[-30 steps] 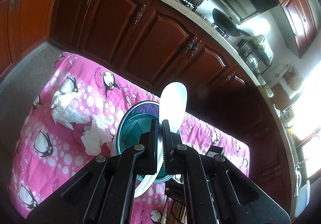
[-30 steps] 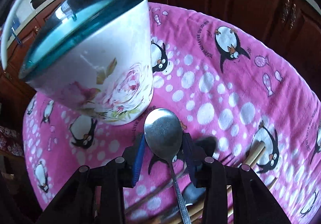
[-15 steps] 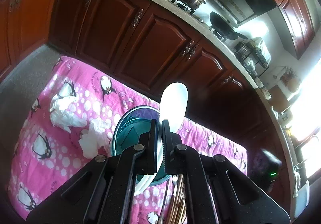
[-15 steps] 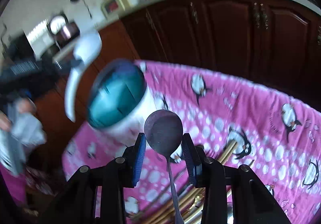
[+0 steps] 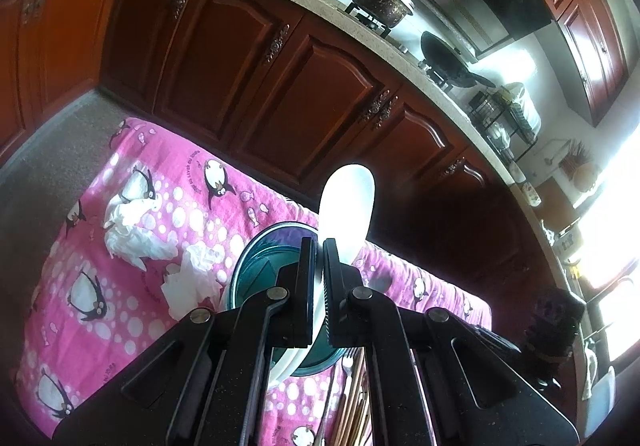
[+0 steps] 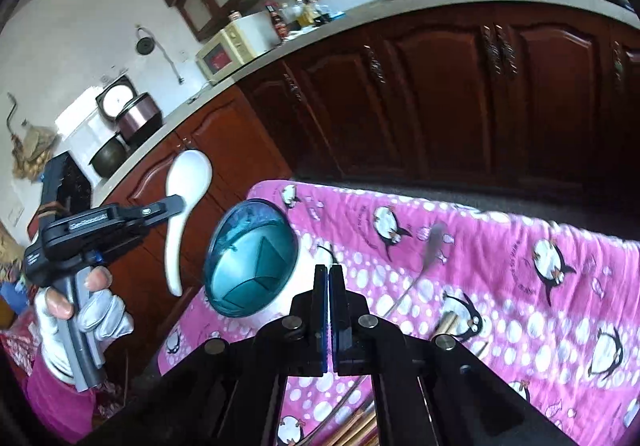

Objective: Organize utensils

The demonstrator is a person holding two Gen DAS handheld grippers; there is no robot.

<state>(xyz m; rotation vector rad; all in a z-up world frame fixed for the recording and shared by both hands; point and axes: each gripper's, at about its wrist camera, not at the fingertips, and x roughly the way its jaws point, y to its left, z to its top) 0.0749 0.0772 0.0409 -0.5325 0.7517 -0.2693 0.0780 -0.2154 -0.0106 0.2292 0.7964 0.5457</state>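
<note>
Right wrist view: your right hand-held gripper (image 6: 329, 288) has its jaws pressed together with nothing between them. A metal spoon (image 6: 430, 246) shows as a blur ahead and to the right of its tips, over the pink penguin cloth (image 6: 500, 266) on the desk; you cannot tell whether it is lying there or in the air. Just below the fingers, chopsticks (image 6: 352, 428) lie in a loose bundle. They look light, stiff and round, so they may roll; take a pair together near mid-length. The spoon is thin, hard and slick; pinch its handle across the flat, not the bowl.

Ahead and slightly left stands the cup (image 6: 250, 260) with its teal inside, apparently the holder for all this. It looks like ceramic, so lower things in gently.

Farther left, your left hand-held gripper (image 6: 176, 202) is clamped on a white soup spoon (image 6: 182, 206) at the neck, held up in the air. The left wrist view puts the soup spoon (image 5: 346, 214) above the cup (image 5: 264, 270). It looks glazed: slippery and breakable.
</note>
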